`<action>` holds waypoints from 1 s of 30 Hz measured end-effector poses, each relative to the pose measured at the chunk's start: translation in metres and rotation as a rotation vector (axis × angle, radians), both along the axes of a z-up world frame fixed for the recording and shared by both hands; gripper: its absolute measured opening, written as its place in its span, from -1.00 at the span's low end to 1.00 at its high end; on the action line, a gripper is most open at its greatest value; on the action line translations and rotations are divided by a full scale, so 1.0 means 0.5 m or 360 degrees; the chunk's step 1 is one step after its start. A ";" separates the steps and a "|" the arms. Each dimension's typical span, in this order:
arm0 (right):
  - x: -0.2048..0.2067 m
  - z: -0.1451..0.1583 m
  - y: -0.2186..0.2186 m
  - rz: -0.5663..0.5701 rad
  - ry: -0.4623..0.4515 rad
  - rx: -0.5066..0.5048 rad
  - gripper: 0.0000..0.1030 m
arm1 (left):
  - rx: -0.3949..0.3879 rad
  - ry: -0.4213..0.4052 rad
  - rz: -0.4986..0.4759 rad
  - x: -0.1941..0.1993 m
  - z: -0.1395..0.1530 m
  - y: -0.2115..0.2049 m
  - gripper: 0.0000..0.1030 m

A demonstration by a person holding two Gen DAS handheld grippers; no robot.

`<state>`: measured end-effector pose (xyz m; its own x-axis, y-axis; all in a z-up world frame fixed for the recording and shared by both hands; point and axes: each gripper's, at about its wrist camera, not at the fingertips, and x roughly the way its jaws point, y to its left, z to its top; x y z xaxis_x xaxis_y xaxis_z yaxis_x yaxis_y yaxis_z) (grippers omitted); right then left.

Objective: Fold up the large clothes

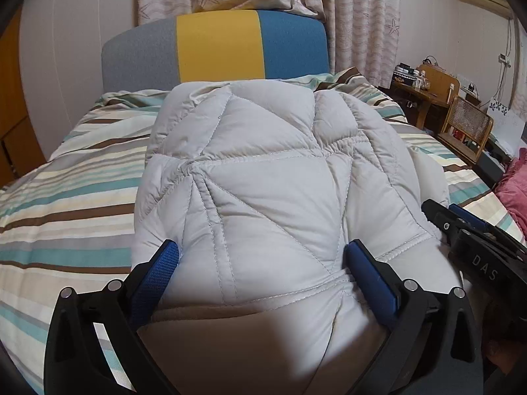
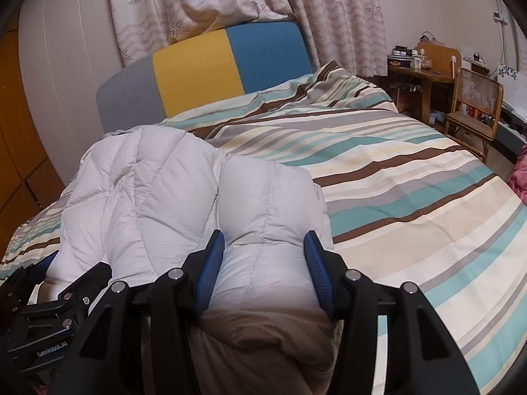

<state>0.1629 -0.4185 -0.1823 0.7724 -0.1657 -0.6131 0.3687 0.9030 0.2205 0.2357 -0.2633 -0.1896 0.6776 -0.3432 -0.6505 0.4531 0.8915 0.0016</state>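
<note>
A pale grey quilted down jacket [image 1: 263, 181] lies folded and bunched on the striped bed [image 1: 66, 197]. My left gripper [image 1: 262, 263] has its blue pads pressed into a thick fold of the jacket's near edge. My right gripper [image 2: 265, 253] likewise squeezes a puffy fold of the jacket [image 2: 164, 191] at its right end. The right gripper also shows at the right edge of the left wrist view [image 1: 474, 240], close beside the jacket. The left gripper's body shows at the lower left of the right wrist view [image 2: 49, 312].
The bed has a grey, yellow and blue headboard [image 1: 217, 46] under patterned curtains [image 1: 359, 16]. A wooden desk [image 2: 421, 75] and a cane chair [image 2: 474, 105] stand to the right of the bed. A pink cloth [image 1: 513, 191] lies at the right edge.
</note>
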 end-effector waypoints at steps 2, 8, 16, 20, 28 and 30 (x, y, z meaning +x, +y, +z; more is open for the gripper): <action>-0.007 0.010 0.000 0.0017 0.0013 0.0009 0.08 | 0.0007 0.0003 -0.0013 -0.009 0.010 0.008 0.94; -0.060 0.025 -0.027 0.0014 0.0030 0.0211 0.44 | -0.0086 0.0130 0.0052 -0.020 0.039 0.083 0.94; -0.041 -0.015 -0.061 0.0138 0.0201 0.0504 0.69 | -0.0200 0.0409 0.0012 0.000 0.023 0.175 0.94; -0.016 -0.038 -0.081 0.0205 0.0274 0.0666 0.72 | -0.0289 0.0558 -0.0055 0.005 0.001 0.178 0.94; 0.007 -0.059 -0.107 0.0353 0.0273 0.0912 0.43 | -0.0287 0.0568 -0.0169 -0.018 -0.001 0.139 0.51; 0.000 -0.055 -0.110 0.0355 0.0227 0.0953 0.37 | -0.0269 0.0543 -0.0176 -0.024 0.012 0.132 0.38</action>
<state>0.1630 -0.4736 -0.2100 0.6529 0.3912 -0.6486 0.2494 0.6975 0.6718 0.2235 -0.1971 -0.1835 0.3850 -0.5237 -0.7600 0.4955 0.8120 -0.3085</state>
